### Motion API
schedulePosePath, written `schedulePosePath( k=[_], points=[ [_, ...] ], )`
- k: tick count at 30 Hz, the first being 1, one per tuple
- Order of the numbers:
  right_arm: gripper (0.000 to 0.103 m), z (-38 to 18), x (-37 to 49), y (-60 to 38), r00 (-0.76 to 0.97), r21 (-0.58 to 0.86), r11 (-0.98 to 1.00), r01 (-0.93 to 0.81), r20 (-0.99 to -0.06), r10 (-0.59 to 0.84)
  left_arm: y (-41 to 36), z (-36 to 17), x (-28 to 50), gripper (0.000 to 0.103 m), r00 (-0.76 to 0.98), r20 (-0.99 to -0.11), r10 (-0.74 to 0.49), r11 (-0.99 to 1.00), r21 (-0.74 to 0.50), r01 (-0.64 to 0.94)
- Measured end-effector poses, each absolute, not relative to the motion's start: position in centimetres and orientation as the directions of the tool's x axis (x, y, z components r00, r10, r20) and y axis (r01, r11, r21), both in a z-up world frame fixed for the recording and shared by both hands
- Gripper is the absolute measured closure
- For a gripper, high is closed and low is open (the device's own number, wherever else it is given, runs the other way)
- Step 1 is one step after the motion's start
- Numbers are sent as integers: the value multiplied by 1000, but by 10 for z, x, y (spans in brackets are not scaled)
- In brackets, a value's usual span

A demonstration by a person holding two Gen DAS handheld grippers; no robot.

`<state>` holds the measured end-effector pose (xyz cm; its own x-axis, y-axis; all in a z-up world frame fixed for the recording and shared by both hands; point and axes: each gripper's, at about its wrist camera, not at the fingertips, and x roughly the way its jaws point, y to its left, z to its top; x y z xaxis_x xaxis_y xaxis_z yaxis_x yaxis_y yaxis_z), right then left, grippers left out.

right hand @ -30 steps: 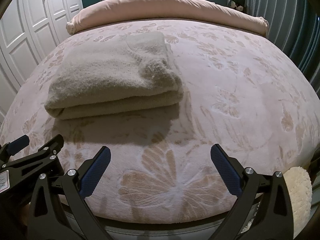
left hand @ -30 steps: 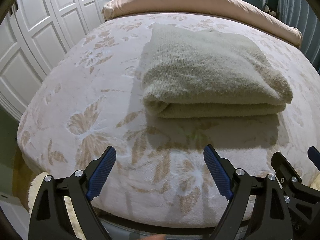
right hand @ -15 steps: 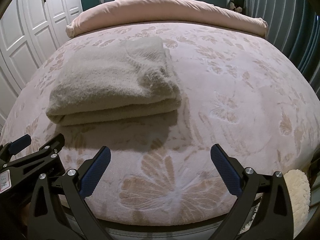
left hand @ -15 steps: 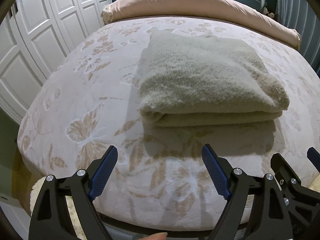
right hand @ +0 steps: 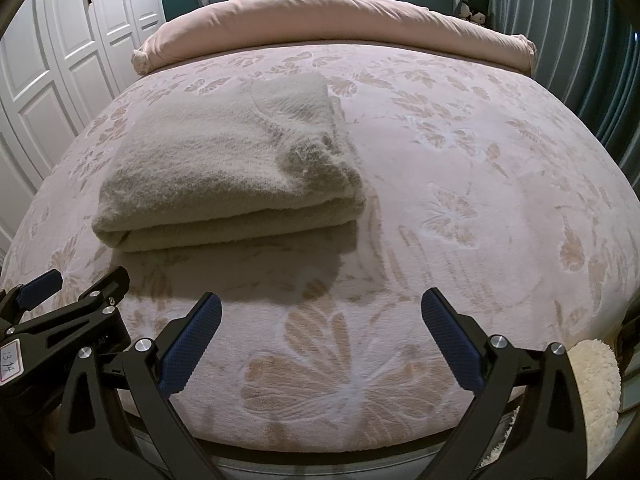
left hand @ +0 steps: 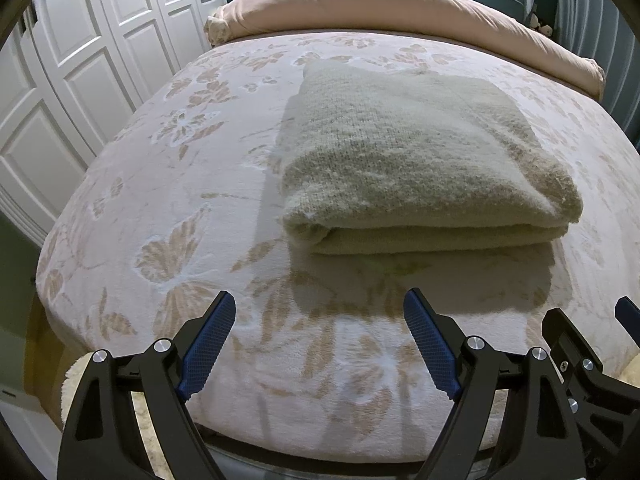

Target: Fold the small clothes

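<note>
So the knit sweater sits folded into a thick rectangle in the middle of the bed, a bit toward the foot end where I'm standing. The rounded fold faces me and the loose layers stack flat on each other, so to my eye this piece is basically done. The neckline looks tucked on the right side in the right wrist view, though the fuzz makes it hard to be sure.

Both my claws are released and holding nothing. My left gripper hangs over the foot edge of the floral bedspread, pads spread wide, clear of the sweater. My right gripper does the same just beside it, pointed at bare blanket to the right of the sweater.

Room-wise, there's plenty of open bedspread on every side of the bundle, most of it on the right. Behind it the pink duvet is bunched along the headboard, well apart. White wardrobe doors run down the left, so I'd judge right as the freer side for swinging.
</note>
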<state>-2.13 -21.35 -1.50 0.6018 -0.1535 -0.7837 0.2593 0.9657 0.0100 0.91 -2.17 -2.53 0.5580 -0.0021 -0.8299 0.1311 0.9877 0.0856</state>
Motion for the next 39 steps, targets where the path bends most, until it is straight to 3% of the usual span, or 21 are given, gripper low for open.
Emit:
schedulePosePath(
  k=[39],
  points=[
    [5,-15,9,-216,511,-44,964,262,-841,-178,-21,-24,35,21,453,-891,25,988,92,128]
  ],
)
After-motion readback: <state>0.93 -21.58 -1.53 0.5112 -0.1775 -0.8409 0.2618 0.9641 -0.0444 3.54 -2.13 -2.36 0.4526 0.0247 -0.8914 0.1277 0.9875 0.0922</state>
